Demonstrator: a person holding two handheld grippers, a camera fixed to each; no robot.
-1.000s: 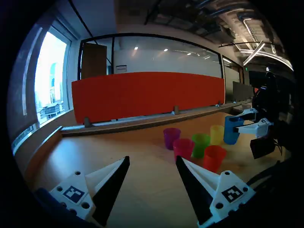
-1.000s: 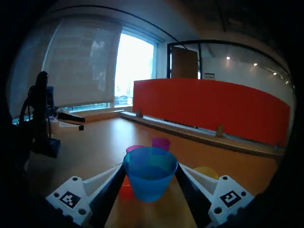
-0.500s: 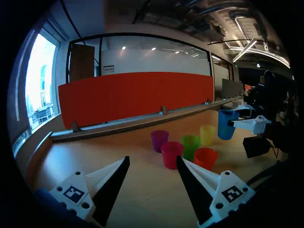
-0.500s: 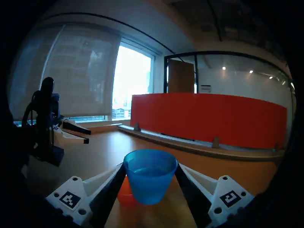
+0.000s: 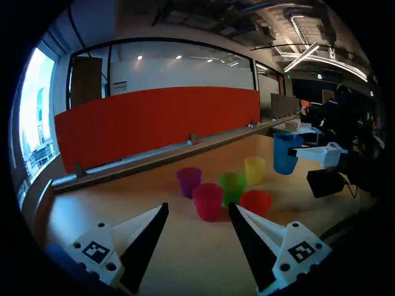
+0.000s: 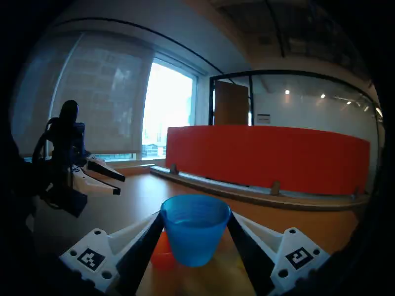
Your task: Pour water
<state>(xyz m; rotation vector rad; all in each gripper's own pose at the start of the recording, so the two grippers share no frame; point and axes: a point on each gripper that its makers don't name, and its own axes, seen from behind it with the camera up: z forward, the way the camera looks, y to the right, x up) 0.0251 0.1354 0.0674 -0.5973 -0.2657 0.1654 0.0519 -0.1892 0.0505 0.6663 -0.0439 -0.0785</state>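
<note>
My right gripper [image 6: 195, 232] is shut on a translucent blue cup [image 6: 195, 228] that holds some water and stays upright. In the left gripper view the same blue cup [image 5: 285, 153] hangs in the air at the right, held by the right gripper [image 5: 296, 152], above and right of a cluster of cups on the wooden table [image 5: 148, 197]: purple [image 5: 189, 181], pink [image 5: 208, 200], green [image 5: 232, 187], yellow [image 5: 255, 169] and orange [image 5: 256, 202]. My left gripper [image 5: 197, 219] is open, low over the table in front of the cluster. Below the blue cup, the orange cup [image 6: 162, 255] peeks out.
A long red divider panel [image 5: 158, 118] runs along the table's far edge on a wooden rail [image 5: 163, 157]. Bright windows [image 6: 165, 118] lie to one side, a glass wall [image 5: 177, 64] behind. The left gripper [image 6: 96, 177] and the dark handle holding it stand at left in the right gripper view.
The right gripper has lifted the blue cup higher, so the cups below dropped out of its view. The left gripper view has swung, shifting the cup cluster leftward and closer.
</note>
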